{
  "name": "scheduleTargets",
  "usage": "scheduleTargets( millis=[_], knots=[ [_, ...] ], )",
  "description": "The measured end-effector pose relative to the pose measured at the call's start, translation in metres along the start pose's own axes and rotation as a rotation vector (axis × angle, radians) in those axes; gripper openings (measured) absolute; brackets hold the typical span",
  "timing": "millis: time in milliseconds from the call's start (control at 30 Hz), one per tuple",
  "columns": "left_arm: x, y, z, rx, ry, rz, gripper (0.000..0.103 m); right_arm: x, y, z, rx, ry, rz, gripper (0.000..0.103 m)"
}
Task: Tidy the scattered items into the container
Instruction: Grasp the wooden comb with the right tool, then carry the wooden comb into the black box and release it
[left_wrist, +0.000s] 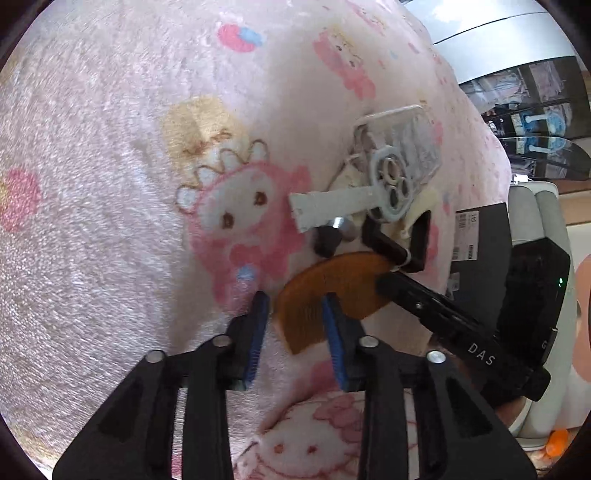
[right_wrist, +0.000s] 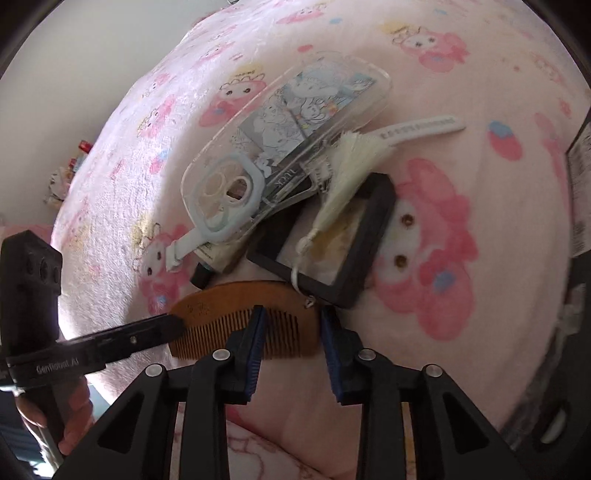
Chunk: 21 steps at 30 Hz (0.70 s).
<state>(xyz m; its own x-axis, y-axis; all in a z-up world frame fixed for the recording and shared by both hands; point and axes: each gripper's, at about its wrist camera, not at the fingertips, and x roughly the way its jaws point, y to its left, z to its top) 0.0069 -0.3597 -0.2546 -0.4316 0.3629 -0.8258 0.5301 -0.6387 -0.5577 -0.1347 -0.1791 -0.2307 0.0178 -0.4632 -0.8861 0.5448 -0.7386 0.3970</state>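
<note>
One wooden comb (right_wrist: 243, 321), one clear phone case (right_wrist: 284, 147); both tools, left (left_wrist: 295, 325) and right (right_wrist: 291, 332), apart, straddling comb.

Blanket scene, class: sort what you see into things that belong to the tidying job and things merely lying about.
Belongs to the job:
wooden comb
clear phone case
black frame
cream tassel
left gripper
right gripper

Just lying about:
pink cartoon blanket
black box

Blanket (left_wrist: 110, 184) left of comb (left_wrist: 325, 291) is clear for approach; phone case (right_wrist: 288, 147), black frame (right_wrist: 332, 251) crowd its far side, right gripper (left_wrist: 406, 291) alongside.
</note>
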Motion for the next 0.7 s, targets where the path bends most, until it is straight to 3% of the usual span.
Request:
scheduleTargets(
  millis=[67, 200, 400, 467, 633, 700],
  knots=[
    [-0.004, -0.004, -0.004, 0.024, -0.016, 0.034, 0.031, -0.003, 0.005, -0.003, -0.019, -0.004, 0.007, 0.028],
    [-0.022, -0.008, -0.009, 0.034, -0.042, 0.022, 0.031, -0.016, 0.01, -0.016, -0.008, -0.016, 0.032, 0.027],
    [-0.052, -0.046, -0.021, 0.135, -0.07, -0.035, 0.032, -0.08, 0.009, -0.041, 0.053, -0.142, 0.067, 0.027],
    [-0.038, -0.095, -0.031, 0.177, -0.083, -0.049, 0.032, -0.108, 0.004, -0.051, 0.07, -0.191, 0.07, 0.027],
    [-0.063, -0.146, -0.046, 0.28, -0.102, -0.09, 0.032, -0.159, -0.008, -0.074, 0.113, -0.298, 0.053, 0.027],
    [-0.053, -0.177, -0.051, 0.319, -0.097, -0.113, 0.034, -0.185, -0.019, -0.082, 0.132, -0.351, 0.046, 0.027]
  ],
)
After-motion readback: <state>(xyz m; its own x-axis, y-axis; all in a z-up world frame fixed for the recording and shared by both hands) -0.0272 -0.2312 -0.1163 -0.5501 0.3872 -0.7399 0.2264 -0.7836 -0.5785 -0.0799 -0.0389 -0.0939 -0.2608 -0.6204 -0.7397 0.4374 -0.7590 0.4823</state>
